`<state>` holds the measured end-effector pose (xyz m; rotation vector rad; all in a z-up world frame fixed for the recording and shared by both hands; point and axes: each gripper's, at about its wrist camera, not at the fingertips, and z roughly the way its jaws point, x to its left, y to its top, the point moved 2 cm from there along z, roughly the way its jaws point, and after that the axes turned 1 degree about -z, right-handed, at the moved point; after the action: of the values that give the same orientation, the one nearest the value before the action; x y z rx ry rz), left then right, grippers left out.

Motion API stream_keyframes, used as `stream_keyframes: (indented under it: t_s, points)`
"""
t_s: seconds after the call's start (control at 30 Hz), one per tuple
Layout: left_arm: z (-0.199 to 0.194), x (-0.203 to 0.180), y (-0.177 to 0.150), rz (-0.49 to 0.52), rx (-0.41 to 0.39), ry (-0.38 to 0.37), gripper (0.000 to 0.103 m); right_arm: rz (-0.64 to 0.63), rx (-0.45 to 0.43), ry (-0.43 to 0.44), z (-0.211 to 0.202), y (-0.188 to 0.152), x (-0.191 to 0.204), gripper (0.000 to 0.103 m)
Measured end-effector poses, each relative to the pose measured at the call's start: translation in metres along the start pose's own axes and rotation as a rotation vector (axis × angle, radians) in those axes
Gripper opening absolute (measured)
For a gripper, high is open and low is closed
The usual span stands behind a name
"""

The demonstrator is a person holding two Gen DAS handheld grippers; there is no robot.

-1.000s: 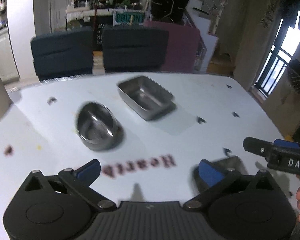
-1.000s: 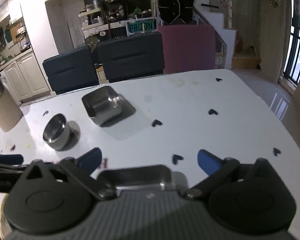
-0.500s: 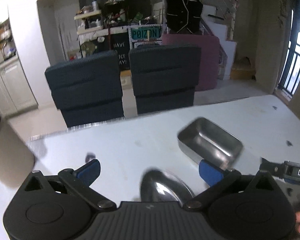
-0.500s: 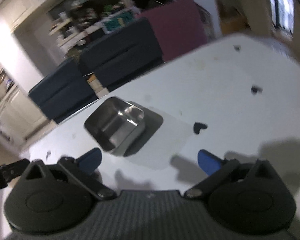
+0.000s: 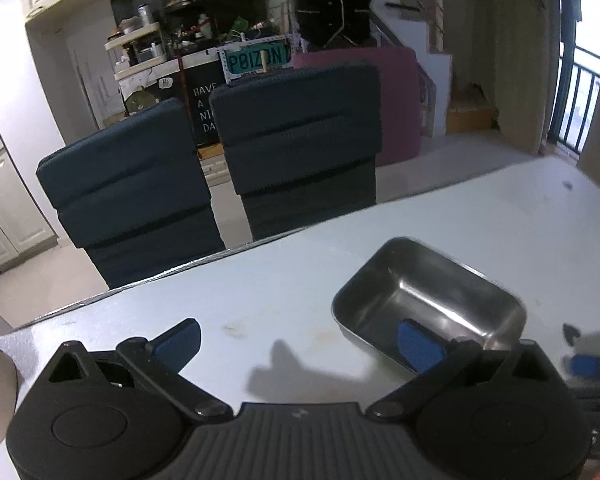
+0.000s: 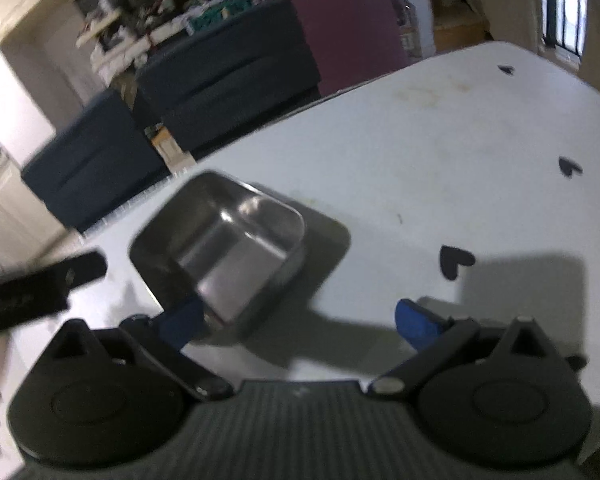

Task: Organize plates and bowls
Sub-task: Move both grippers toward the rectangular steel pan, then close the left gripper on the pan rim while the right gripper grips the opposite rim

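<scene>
Both grippers have swung toward the rectangular steel tray point(image 5: 428, 304) since a second ago, and the round steel bowl has dropped out of view. Left gripper point(image 5: 300, 340) and right gripper point(image 6: 300, 320) hover released and empty, one blue finger point(image 6: 180, 320) of the right over the tray's near rim. Grasping well likely means straddling one wall squarely before clenching. Beyond lies the white table point(image 6: 440, 152), heart stickers point(image 6: 454, 261), then dark chairs point(image 5: 300, 140) past the far edge; nothing blocks the approach.
</scene>
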<state>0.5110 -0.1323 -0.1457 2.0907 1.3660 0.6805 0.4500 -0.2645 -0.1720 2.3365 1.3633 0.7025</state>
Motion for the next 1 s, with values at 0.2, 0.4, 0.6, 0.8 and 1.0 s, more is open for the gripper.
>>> stream_keyframes:
  t_s: [0.2, 0.4, 0.6, 0.8, 1.0]
  points:
    - [0.004, -0.007, -0.005, 0.017, 0.017, 0.004, 0.101, 0.001, -0.025, -0.030, -0.002, 0.005, -0.018, 0.100]
    - [0.004, -0.002, 0.000, -0.019, 0.006, 0.010, 0.097, 0.086, -0.009, -0.047, -0.004, 0.009, -0.041, 0.082]
    - [0.005, -0.001, 0.002, -0.036, -0.006, 0.030, 0.097, 0.156, -0.006, 0.135, -0.004, 0.005, -0.018, 0.095]
    - [0.011, -0.004, 0.000, -0.003, 0.005, 0.031, 0.097, 0.017, 0.040, 0.064, 0.008, -0.006, 0.000, 0.087]
    - [0.013, -0.003, -0.003, -0.012, 0.031, -0.002, 0.083, 0.049, -0.004, 0.003, 0.004, 0.002, -0.026, 0.078]
